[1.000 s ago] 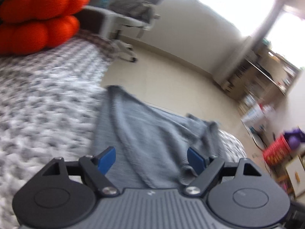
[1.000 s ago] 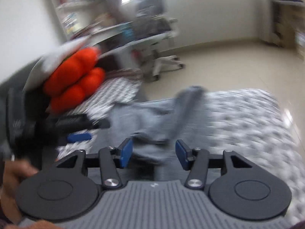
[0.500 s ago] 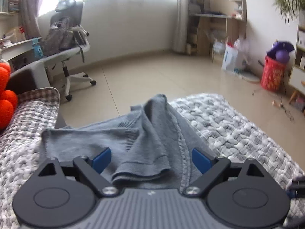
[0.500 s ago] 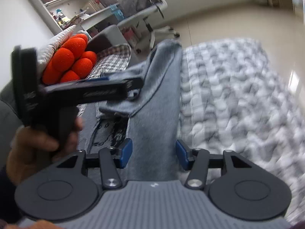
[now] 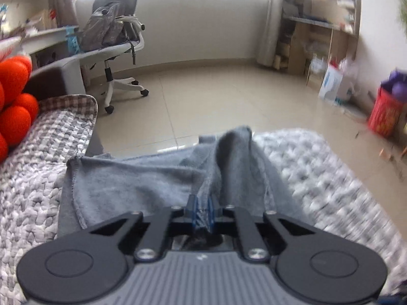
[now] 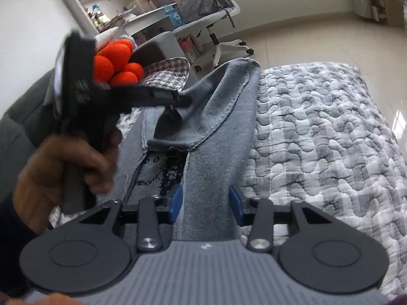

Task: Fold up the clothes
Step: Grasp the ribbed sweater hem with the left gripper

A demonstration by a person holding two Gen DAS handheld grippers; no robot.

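Note:
A grey knitted garment (image 5: 132,180) lies crumpled on the quilted bed. In the left wrist view, a raised fold of it runs straight into my left gripper (image 5: 202,212). Its jaws are closing, and the blue pads pinch the fabric edge. The right wrist view shows the same left gripper (image 6: 178,104) held by a hand (image 6: 63,167), lifting a flap of the garment (image 6: 223,117). My right gripper (image 6: 205,203) sits low over a long strip of the garment. Its jaws are closing with that strip between them, and the pads do not visibly squeeze it.
A grey-and-white quilt (image 6: 318,139) covers the bed, whose far edge drops to a tiled floor. Orange ball cushions (image 5: 15,101) sit at the left. An office chair (image 5: 114,38) and a desk stand beyond the bed, and a red basket (image 5: 384,114) is on the floor at the right.
My left gripper's jaws went from wide apart to closed on the garment fold. The right gripper's jaws narrowed around the fabric strip and moved lower over it.

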